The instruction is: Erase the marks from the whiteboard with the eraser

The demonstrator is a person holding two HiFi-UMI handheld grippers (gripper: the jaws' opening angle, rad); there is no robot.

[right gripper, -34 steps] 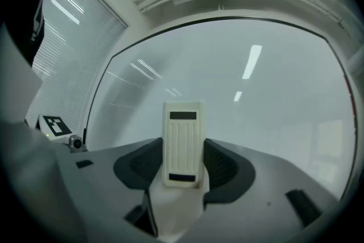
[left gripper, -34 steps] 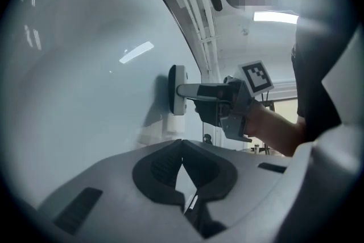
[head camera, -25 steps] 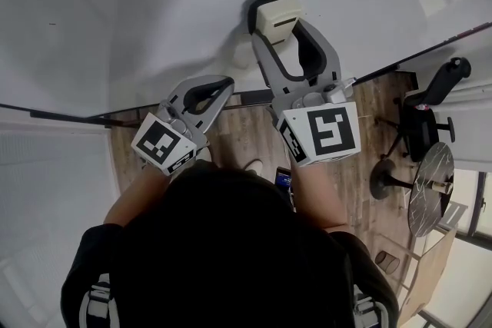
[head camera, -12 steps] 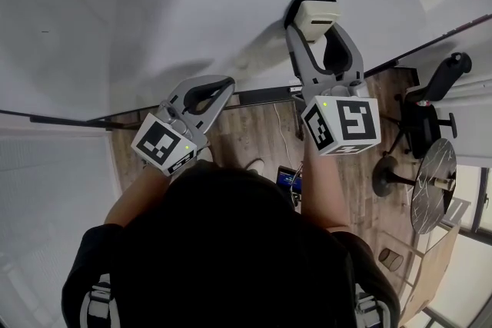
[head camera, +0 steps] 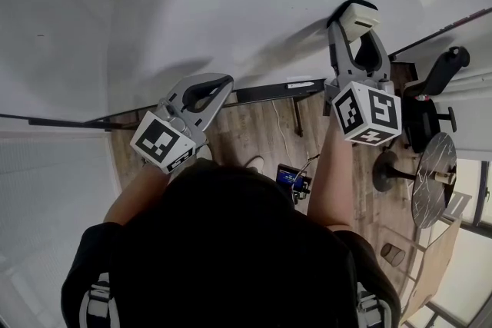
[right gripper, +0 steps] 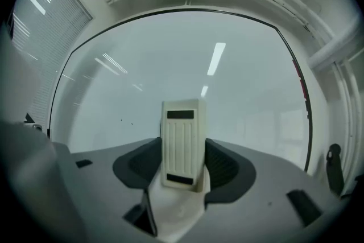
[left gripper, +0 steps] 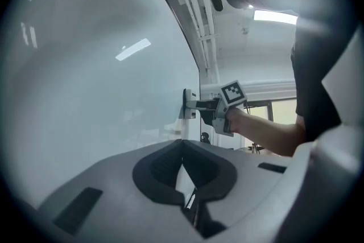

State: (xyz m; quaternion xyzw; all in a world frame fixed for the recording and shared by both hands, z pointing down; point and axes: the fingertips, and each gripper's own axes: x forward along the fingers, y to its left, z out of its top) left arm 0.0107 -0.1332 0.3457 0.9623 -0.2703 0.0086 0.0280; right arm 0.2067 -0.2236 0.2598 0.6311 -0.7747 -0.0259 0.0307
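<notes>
Right gripper view: the cream eraser (right gripper: 182, 125) is clamped upright between the jaws of the right gripper (right gripper: 182, 152) and pressed flat to the whiteboard (right gripper: 170, 60). In the head view, the eraser is seen near the board's lower right edge. The left gripper (left gripper: 182, 144) is closed on nothing, near the board.

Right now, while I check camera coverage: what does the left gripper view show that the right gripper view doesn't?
Only the left gripper view: the left gripper, its fingers shut on nothing, and the right gripper seen side-on, holding the eraser against the board, with the person's forearm behind it. Only the right gripper view: the eraser's ribbed back between the right fingers, and window blinds. Both: the whiteboard, glossy with ceiling-light reflections.
</notes>
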